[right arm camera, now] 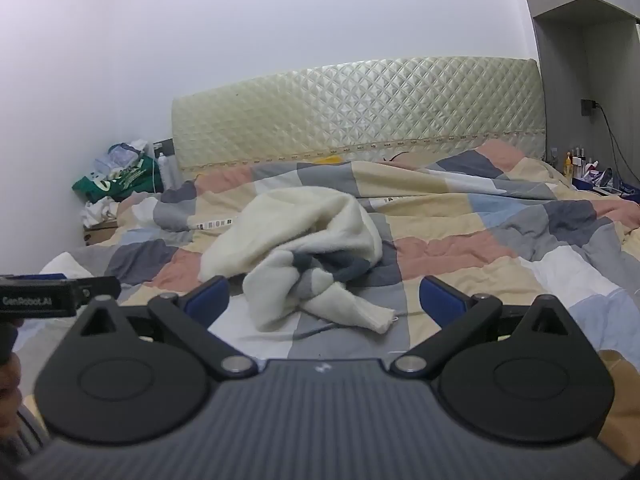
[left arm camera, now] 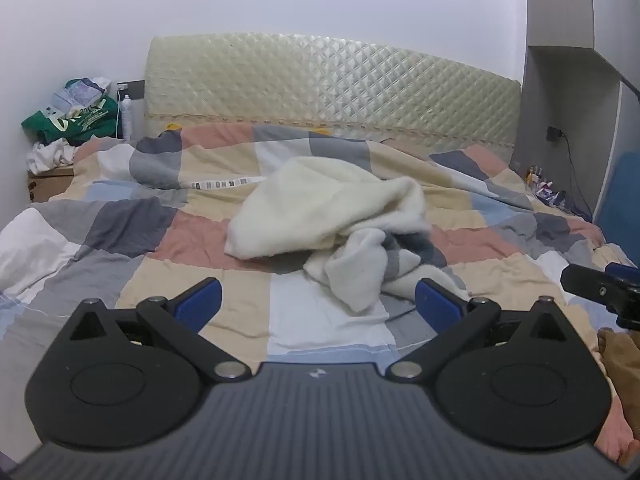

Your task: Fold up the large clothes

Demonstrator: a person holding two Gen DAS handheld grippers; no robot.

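Observation:
A cream fleece garment with grey-blue bands (left arm camera: 332, 216) lies crumpled in the middle of the bed on a checked quilt (left arm camera: 192, 236). It also shows in the right wrist view (right arm camera: 304, 236), with one sleeve end trailing toward me. My left gripper (left arm camera: 318, 300) is open and empty, held above the quilt just short of the garment's near edge. My right gripper (right arm camera: 324, 300) is open and empty, also just short of the garment, with the sleeve end lying between its fingers' line of sight. The right gripper's body (left arm camera: 604, 288) shows at the left view's right edge.
A quilted cream headboard (left arm camera: 332, 84) backs the bed. A nightstand with a green bag and piled clothes (left arm camera: 76, 120) stands at the far left. Bottles and small items (right arm camera: 580, 168) sit on a shelf at the far right, by a grey cabinet (left arm camera: 568, 60).

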